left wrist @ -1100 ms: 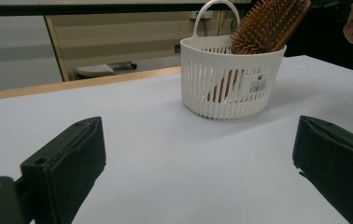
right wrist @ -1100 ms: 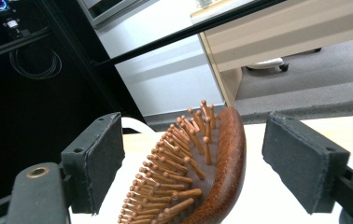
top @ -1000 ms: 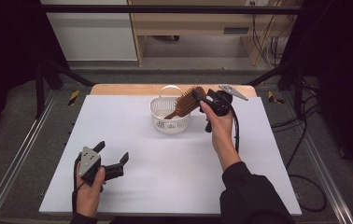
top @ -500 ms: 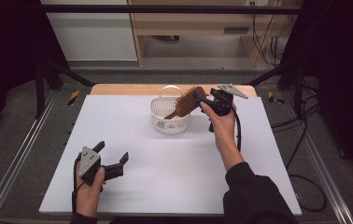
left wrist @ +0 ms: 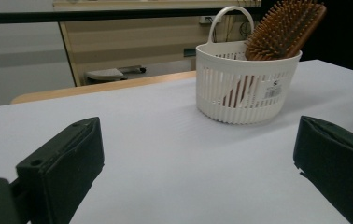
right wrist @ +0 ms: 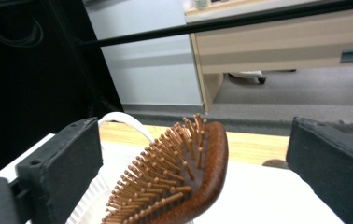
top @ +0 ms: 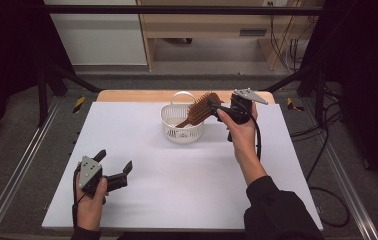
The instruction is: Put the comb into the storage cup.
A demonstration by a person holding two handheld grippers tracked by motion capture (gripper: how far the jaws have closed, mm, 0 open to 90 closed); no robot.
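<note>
I am watching my right hand-held gripper (top: 216, 107) at the far side of the white desk (top: 177, 190): its jaws have just been opening and are now standing spread, the brown wooden paddle hairbrush (top: 197, 111) between them but untouched. The brush is leaning, handle down, in the white slatted plastic basket (top: 182, 129), as before. My left hand-held gripper (top: 114, 166) is resting spread near the front edge. The basket wall is hiding the handle's end.
</note>
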